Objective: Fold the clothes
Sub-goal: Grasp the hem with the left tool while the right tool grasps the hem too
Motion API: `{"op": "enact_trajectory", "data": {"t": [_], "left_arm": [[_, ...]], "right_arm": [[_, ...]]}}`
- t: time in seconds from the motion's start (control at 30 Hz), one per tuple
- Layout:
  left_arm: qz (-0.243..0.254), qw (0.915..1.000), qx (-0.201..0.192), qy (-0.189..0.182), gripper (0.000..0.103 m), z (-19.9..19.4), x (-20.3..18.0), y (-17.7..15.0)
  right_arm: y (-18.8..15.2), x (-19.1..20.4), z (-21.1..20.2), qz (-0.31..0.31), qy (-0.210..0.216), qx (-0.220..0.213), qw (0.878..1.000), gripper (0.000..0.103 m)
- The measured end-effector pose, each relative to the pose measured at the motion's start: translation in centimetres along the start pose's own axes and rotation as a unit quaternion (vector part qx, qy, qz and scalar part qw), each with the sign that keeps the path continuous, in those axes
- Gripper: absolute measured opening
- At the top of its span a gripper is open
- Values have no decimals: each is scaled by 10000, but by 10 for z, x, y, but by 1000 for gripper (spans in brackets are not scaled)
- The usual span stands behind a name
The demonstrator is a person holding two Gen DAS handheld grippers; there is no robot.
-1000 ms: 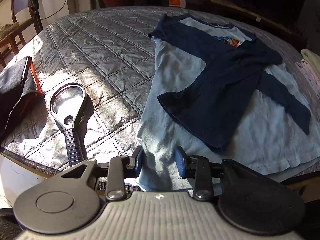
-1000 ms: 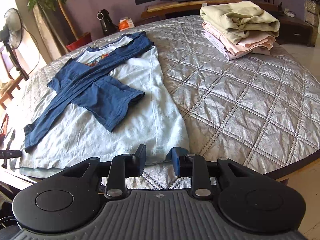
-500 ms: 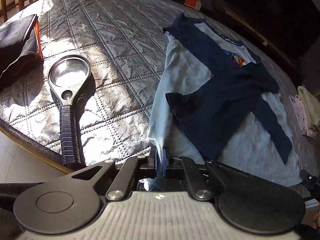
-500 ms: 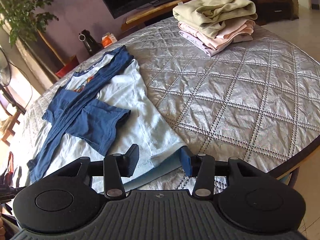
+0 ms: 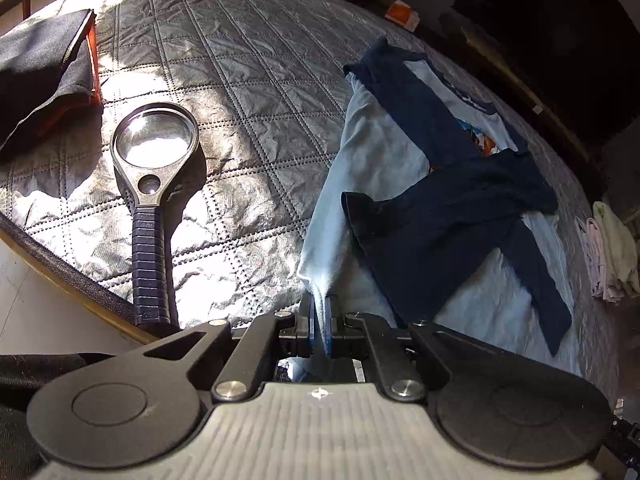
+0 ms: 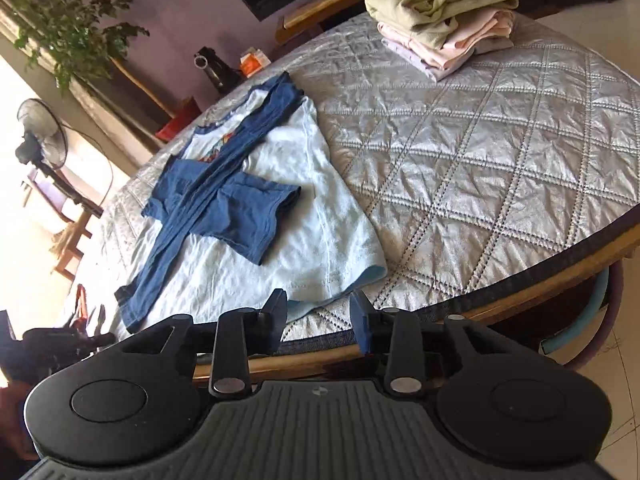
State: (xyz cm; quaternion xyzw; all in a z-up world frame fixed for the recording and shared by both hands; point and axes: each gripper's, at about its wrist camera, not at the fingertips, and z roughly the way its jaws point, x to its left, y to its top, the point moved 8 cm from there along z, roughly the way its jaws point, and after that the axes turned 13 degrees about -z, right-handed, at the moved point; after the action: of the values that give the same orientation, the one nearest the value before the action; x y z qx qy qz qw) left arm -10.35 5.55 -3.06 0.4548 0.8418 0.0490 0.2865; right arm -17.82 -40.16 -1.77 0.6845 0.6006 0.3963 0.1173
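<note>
A light blue shirt (image 5: 372,168) with dark blue sleeves (image 5: 448,224) folded across its front lies on the round quilted table (image 5: 240,80). My left gripper (image 5: 319,326) is shut on the shirt's near left hem corner, and the cloth rises into a peak between the blue pads. In the right wrist view the same shirt (image 6: 320,232) spreads ahead, its near right hem corner just beyond my right gripper (image 6: 318,314). That gripper stands open over the table's edge, holding nothing.
A magnifying glass (image 5: 150,184) lies left of the shirt, with a black pouch (image 5: 40,76) beyond it. A stack of folded clothes (image 6: 448,16) sits at the far right of the table (image 6: 500,152). A fan (image 6: 40,136), a plant (image 6: 68,20) and wooden chairs stand around.
My left gripper closed on the shirt's hem corner and lifted it slightly. My right gripper stayed open and drew back toward the table's edge.
</note>
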Motion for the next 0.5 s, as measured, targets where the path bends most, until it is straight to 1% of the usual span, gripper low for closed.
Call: {"op": "enact_trajectory", "data": {"t": [0.03,0.1,0.2,0.3,0.33,0.37,0.4,0.43,0.47,0.5], "left_arm": [[-1,10000,2,2,4,0,0,0],[-22,10000,11,2,4,0,1,0],[-40,10000,13,8,4,-1,1,0],[-2,10000,-8,21,4,-3,-1,1],[8,10000,-10,22,4,-3,-1,2],[16,10000,-12,23,4,-3,-2,2],[21,10000,-12,23,4,-3,-2,2],[25,10000,-13,23,4,-2,-2,2],[30,10000,-14,23,4,-2,-3,2],[29,10000,-16,19,4,-2,-3,3]], "right_arm": [[5,-7,-5,81,-189,-151,9997,42],[12,-21,-4,225,-462,-216,9984,42],[17,-36,20,232,-554,39,9982,42],[17,-27,33,21,-502,170,9986,42],[17,-24,37,-49,-485,213,9986,45],[16,-21,42,-119,-468,257,9985,50],[16,-18,46,-189,-451,300,9984,50],[16,-15,50,-272,-452,351,9980,39],[15,-13,51,-416,-540,441,9967,6],[13,-10,51,-468,-524,496,9963,2]]}}
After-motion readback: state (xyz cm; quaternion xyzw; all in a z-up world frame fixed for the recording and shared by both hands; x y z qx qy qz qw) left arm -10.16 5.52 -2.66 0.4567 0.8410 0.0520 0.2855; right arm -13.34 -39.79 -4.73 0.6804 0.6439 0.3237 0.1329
